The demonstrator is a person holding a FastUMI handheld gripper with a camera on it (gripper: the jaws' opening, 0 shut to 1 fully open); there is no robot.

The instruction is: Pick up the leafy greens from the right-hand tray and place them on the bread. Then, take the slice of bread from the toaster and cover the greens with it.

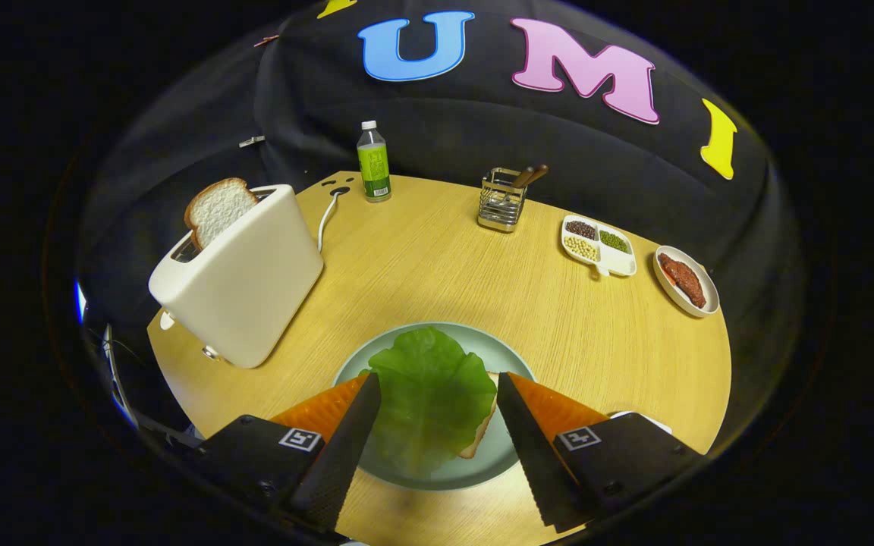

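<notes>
Tongs (434, 394) of the handheld two-finger kind hang over the near part of a round, pale wooden table (437, 258), their fingers spread wide and released, gripping nothing. Between the fingers lies a broad, crinkled green lettuce leaf (431, 398), clear of both of them. It rests on a slice of white bread (482, 436), of which a crusted corner shows past the leaf's right side, and the bread sits on a round, pale grey-green plate (482, 345) just ahead of the fingertips.

Beyond the left finger stands a cream-coloured plastic toaster (243, 284), tilted in this fisheye view, with a second slice of white bread (218, 208) sticking up out of its slot. A white cord (325, 220) runs from behind the toaster toward the far side of the table. Near that far side stands a small clear bottle with a green label and white cap (373, 161), upright. Right of it is a square metal wire caddy (502, 199) holding utensils with brown wooden handles. Further right lies a white divided dish (598, 245) with dark, pale and green beans in separate compartments, and just beside it a white oval tray (686, 280) carrying a reddish-brown piece of meat.
</notes>
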